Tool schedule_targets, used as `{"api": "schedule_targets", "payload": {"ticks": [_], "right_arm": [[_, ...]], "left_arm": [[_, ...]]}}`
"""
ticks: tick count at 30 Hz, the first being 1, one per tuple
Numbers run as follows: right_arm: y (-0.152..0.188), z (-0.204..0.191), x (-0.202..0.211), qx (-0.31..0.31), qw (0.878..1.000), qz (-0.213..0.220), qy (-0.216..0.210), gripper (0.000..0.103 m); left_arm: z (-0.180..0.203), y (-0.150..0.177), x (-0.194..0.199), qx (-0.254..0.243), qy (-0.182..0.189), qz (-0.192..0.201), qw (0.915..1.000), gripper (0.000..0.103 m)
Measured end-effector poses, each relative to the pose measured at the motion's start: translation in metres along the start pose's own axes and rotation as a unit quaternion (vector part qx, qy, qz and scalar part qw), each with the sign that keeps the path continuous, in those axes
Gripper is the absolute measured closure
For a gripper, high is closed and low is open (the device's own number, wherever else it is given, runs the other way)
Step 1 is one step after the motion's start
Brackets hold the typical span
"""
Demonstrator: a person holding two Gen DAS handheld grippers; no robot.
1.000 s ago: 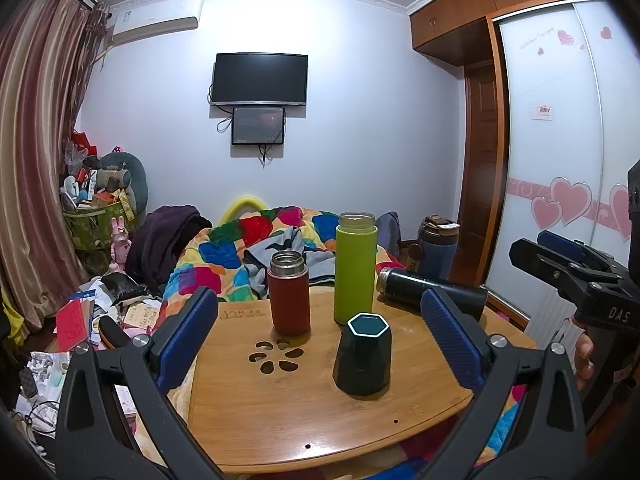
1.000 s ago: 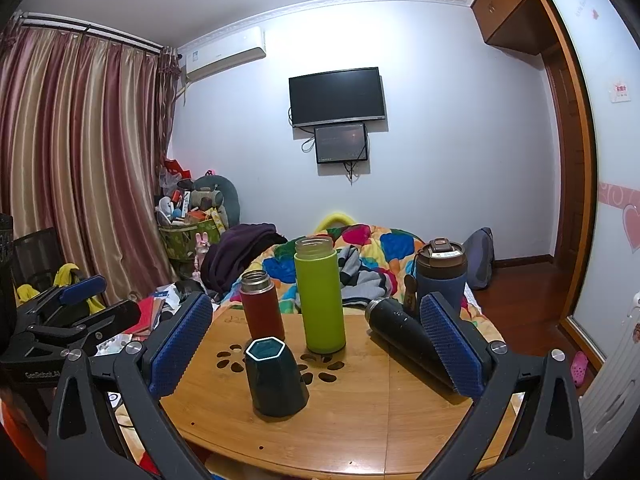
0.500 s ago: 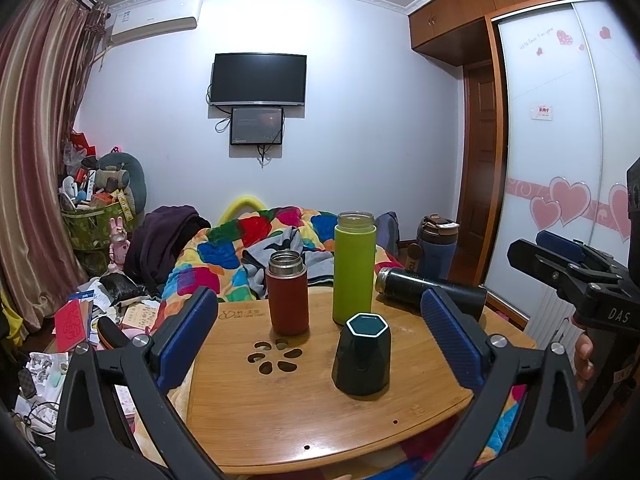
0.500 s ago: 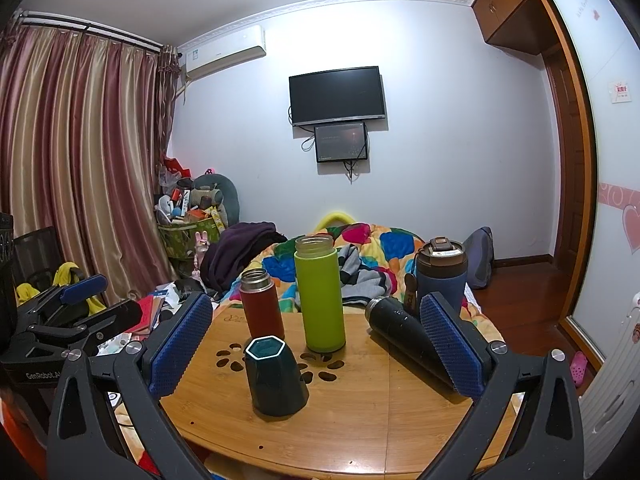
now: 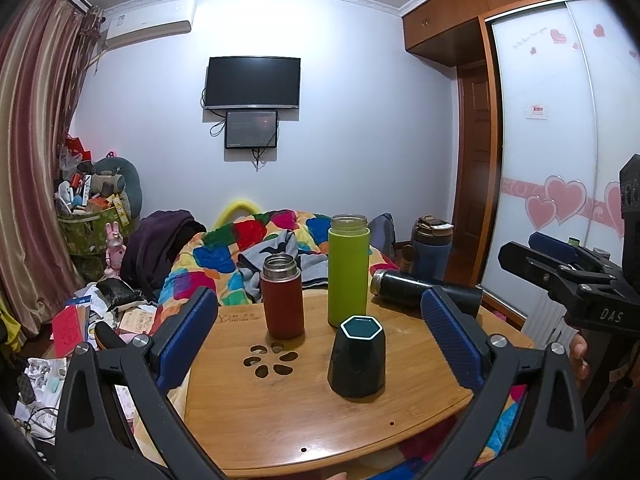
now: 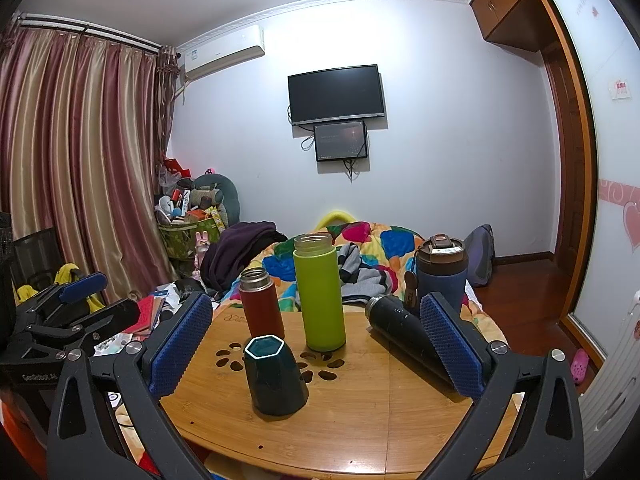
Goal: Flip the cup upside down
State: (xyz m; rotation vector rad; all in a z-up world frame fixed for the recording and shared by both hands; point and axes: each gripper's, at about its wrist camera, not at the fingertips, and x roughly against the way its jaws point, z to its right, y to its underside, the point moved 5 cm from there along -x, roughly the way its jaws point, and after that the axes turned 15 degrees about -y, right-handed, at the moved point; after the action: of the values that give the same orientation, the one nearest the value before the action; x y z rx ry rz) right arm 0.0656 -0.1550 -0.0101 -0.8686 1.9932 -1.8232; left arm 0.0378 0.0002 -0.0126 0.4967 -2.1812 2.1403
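A dark green hexagonal cup stands on the wooden table, narrow end up; it also shows in the right wrist view. My left gripper is open and empty, held back from the cup at the table's near edge. My right gripper is open and empty, with the cup low between its fingers but farther off. Each gripper shows at the other view's edge.
On the table stand a red flask and a tall green bottle; a black bottle lies on its side at the right. A blue tumbler stands behind. A bed with a colourful quilt lies beyond.
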Motion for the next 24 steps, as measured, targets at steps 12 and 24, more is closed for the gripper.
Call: {"api": "schedule_targets", "payload": {"ticks": [12, 24], "right_arm": [[0.0021, 0.0005, -0.0005, -0.002, 1.000, -0.001, -0.003, 0.000], [0.0037, 0.0027, -0.0024, -0.007, 1.000, -0.004, -0.007, 0.000]], "left_arm": [[-0.0009, 0.0016, -0.0025, 0.000, -0.005, -0.003, 1.0000, 0.000], [0.0023, 0.0063, -0.0090, -0.001, 0.011, -0.022, 0.9997, 0.000]]}}
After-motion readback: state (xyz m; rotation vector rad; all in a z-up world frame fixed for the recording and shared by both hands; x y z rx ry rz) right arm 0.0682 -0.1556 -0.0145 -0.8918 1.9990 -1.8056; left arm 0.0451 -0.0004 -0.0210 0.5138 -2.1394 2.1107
